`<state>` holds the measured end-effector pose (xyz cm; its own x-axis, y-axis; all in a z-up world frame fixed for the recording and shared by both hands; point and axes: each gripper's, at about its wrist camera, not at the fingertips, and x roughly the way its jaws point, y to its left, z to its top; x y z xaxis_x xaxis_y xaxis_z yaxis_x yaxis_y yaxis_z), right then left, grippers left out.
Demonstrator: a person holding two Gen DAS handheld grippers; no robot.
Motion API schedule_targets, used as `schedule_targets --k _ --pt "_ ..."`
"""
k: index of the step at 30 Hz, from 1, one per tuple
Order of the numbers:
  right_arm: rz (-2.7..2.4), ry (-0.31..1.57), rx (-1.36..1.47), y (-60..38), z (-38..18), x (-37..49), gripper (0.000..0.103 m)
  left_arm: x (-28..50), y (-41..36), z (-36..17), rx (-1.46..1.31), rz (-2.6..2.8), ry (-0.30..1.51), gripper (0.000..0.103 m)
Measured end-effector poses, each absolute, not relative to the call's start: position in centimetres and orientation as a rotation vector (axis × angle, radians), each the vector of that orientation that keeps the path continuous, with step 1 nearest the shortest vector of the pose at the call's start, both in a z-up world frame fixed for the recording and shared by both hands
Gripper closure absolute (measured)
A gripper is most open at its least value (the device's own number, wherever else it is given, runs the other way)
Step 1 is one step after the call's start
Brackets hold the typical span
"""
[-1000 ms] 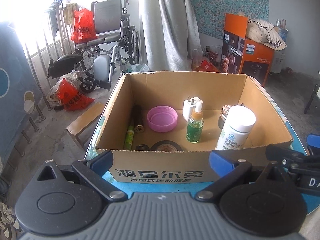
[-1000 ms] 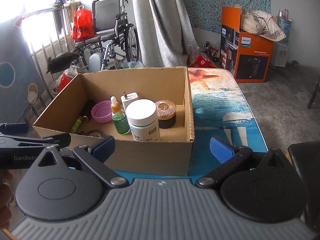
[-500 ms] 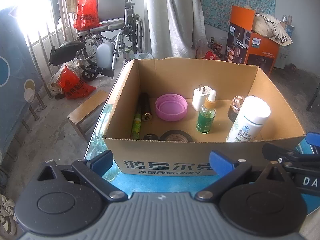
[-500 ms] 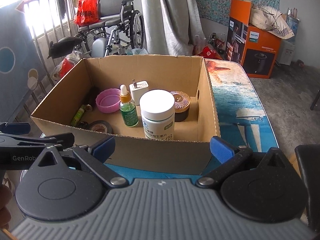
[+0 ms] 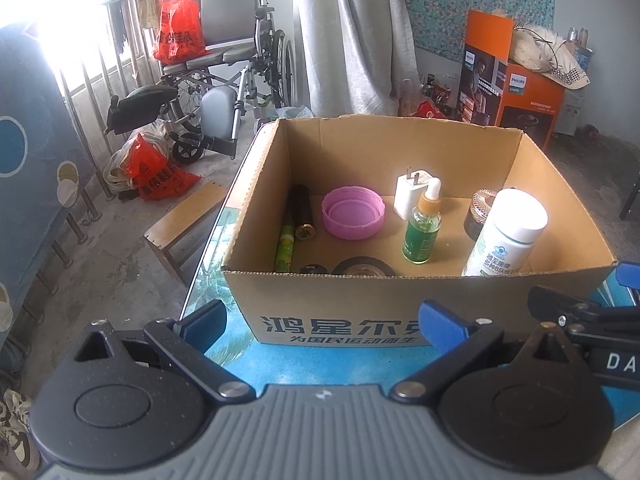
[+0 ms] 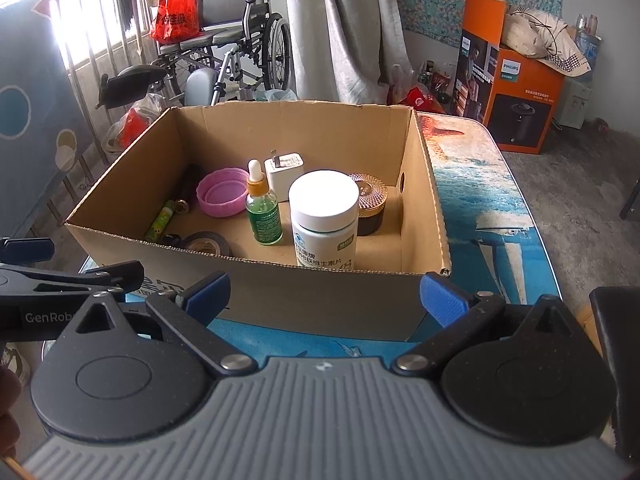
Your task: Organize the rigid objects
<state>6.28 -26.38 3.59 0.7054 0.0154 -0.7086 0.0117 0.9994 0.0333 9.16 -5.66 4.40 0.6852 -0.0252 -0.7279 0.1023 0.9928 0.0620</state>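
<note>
From the left wrist camera, the left gripper (image 5: pixel 322 320) hangs with its jaws spread wide and nothing between them, just short of the near wall of the cardboard box (image 5: pixel 340 312), which stands on the blue printed table (image 5: pixel 320 364). Inside the box, along the left wall, lie a green tube (image 5: pixel 285 245) and a dark cylinder (image 5: pixel 303 214). A pink lid (image 5: pixel 353 212) sits open side up beside them. A white charger (image 5: pixel 412 197) stands toward the back, with a green dropper bottle (image 5: pixel 422 228) upright in front of it. A white-capped bottle (image 5: pixel 508 232) stands at the right, partly hiding a dark jar (image 5: pixel 480 212). A roll of black tape (image 5: pixel 362 267) lies against the near wall (only its top edge shows).

From the right wrist camera, the right gripper (image 6: pixel 324 298) is likewise wide open and empty, near the box's front right corner. The left gripper's finger (image 6: pixel 80 276) reaches in from the left edge. The jar carries a ribbed gold lid (image 6: pixel 370 191), touching or just behind the white-capped bottle (image 6: pixel 324 216); which one, I cannot tell.
</note>
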Motion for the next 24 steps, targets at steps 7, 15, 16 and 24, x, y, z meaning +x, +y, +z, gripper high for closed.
schedule_targets --k 7,15,16,24 --pt "0.001 0.789 0.040 -26.39 3.81 6.05 0.001 9.17 -5.65 4.45 0.096 -0.074 0.816 0.000" --pt "0.001 0.789 0.039 -26.47 3.91 5.99 0.001 9.23 -5.56 4.43 0.091 -0.079 0.821 0.000" --pt "0.001 0.789 0.040 -26.47 3.92 5.99 0.001 9.22 -5.56 4.43 0.092 -0.080 0.821 0.000" --pt "-0.001 0.791 0.042 -26.51 3.97 5.97 0.001 9.30 -5.60 4.39 0.091 -0.081 0.824 0.000"
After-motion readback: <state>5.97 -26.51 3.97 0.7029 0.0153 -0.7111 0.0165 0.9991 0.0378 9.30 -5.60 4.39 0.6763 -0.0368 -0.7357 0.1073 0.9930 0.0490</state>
